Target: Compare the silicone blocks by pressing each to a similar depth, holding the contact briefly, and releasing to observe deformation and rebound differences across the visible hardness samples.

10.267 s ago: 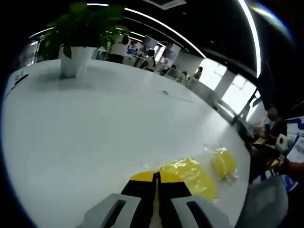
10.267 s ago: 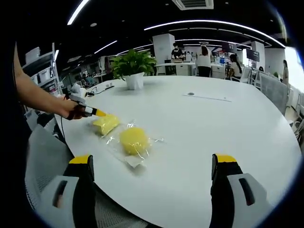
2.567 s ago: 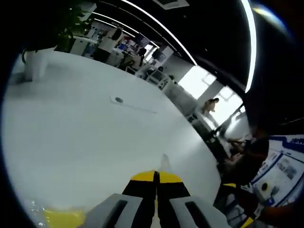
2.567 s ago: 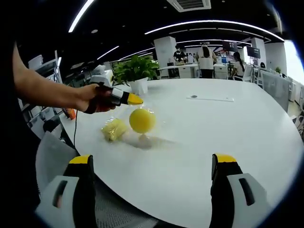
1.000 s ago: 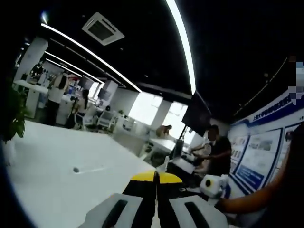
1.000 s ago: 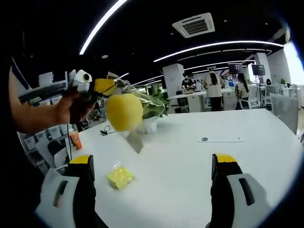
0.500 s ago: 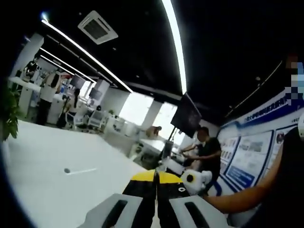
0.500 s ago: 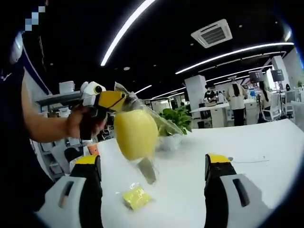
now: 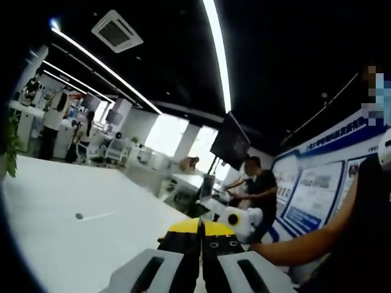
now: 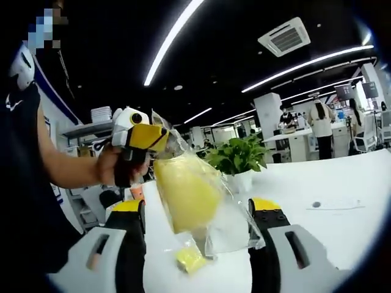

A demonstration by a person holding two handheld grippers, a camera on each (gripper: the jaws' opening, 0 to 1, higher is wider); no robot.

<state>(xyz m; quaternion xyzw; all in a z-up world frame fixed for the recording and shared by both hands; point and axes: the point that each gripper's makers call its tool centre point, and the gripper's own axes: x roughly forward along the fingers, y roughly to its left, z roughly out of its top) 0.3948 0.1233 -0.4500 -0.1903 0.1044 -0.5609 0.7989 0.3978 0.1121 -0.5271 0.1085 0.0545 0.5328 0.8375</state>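
Bagged yellow silicone block (image 10: pixel 186 192) hanging by the top of its clear bag from the clamped left gripper (image 10: pixel 160 139), lifted between the wide-open jaws of the right gripper (image 10: pixel 197 218), apparently for squeezing, a second yellow sample (image 10: pixel 190 260) lying on the white table (image 10: pixel 317 183) below.

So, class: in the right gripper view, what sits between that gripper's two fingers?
The bagged yellow block, hanging from the left gripper, sits between the right gripper's open fingers; a smaller yellow block lies on the white table below.
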